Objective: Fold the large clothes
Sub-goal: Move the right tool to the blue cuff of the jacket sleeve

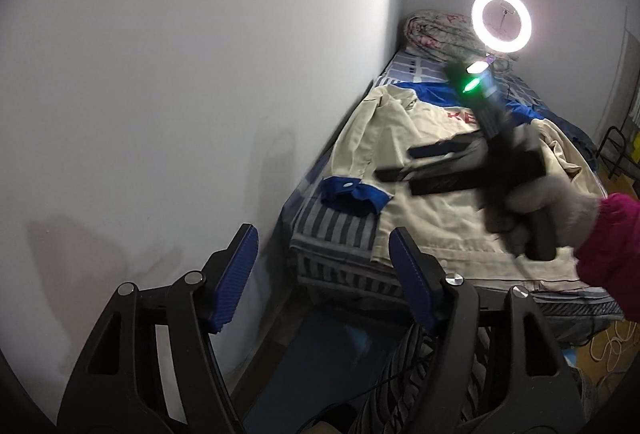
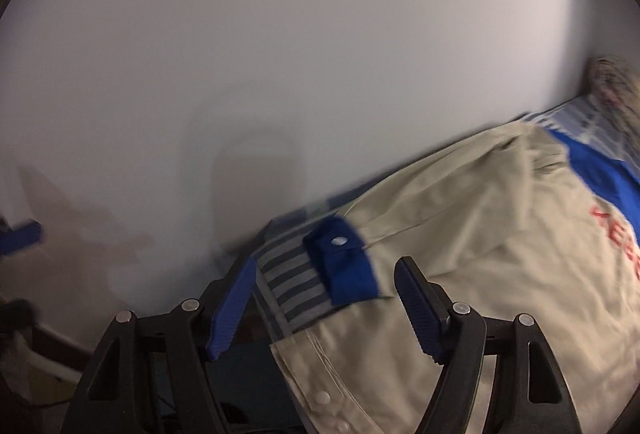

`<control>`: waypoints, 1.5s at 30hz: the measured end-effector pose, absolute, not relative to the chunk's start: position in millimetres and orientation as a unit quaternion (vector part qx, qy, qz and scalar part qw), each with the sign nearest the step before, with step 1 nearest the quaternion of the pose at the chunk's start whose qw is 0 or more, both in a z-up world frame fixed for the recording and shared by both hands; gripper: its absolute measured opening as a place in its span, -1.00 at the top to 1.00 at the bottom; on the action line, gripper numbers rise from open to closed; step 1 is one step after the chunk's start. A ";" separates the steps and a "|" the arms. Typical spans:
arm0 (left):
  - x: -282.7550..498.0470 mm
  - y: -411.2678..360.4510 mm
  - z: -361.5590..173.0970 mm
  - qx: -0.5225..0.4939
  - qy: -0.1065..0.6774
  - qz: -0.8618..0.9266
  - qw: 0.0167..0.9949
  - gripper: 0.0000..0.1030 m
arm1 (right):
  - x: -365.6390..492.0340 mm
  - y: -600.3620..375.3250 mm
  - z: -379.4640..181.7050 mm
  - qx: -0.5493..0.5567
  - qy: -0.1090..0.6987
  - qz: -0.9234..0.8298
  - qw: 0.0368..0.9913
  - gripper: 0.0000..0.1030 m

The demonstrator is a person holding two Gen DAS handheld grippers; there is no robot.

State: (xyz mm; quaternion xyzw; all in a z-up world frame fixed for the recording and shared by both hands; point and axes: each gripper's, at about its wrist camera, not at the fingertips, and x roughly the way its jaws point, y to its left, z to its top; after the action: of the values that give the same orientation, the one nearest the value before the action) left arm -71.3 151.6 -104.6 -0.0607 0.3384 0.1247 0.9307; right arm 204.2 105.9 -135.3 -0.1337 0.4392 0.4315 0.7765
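Note:
A beige work jacket (image 1: pixel 432 201) with blue trim and red letters lies spread on the bed. Its blue cuff (image 1: pixel 352 193) with a snap rests near the bed's left corner on the striped sheet (image 1: pixel 332 230). My left gripper (image 1: pixel 324 274) stands open short of the bed's end, with nothing between its fingers. My right gripper (image 1: pixel 396 163), held by a gloved hand (image 1: pixel 552 201), hovers over the jacket (image 2: pixel 480 254) with its fingers apart. In the right wrist view the right gripper (image 2: pixel 326 306) is open just above and before the blue cuff (image 2: pixel 344 266), not touching it.
A white wall (image 1: pixel 200 93) runs along the bed's left side. A lit ring light (image 1: pixel 501 21) and a rolled quilt (image 1: pixel 436 29) stand at the far end. A magenta sleeve (image 1: pixel 612 242) enters from the right. Cables (image 1: pixel 612 346) lie on the floor at the right.

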 end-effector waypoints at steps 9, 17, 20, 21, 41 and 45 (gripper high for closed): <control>-72.9 159.3 -113.5 -0.068 0.352 0.134 0.924 -0.37 | 212.2 154.9 -223.8 -0.234 0.481 0.402 0.743 -0.54; -51.5 159.9 -122.1 -0.072 0.358 0.127 0.922 -0.37 | 232.3 142.6 -241.1 -0.215 0.505 0.371 0.749 0.25; -53.0 158.9 -122.1 -0.069 0.356 0.123 0.924 -0.37 | 243.9 124.1 -231.5 -0.144 0.520 0.386 0.748 0.89; -53.6 158.3 -122.0 -0.068 0.355 0.122 0.924 -0.36 | 244.8 117.8 -226.4 -0.130 0.516 0.387 0.753 0.89; -32.7 143.8 -128.7 -0.061 0.360 0.075 0.928 -0.29 | 217.3 -144.4 -178.7 0.305 0.446 0.272 0.796 1.00; -4.0 131.5 -132.5 -0.068 0.361 0.038 0.929 -0.29 | 206.4 -145.3 -187.6 0.342 0.458 0.261 0.778 1.00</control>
State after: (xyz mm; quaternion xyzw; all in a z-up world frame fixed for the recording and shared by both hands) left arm -4.0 131.5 -132.5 -0.0681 0.3609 0.0376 0.9293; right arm 206.4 -145.3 -187.6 0.3420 0.4581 0.2611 0.7778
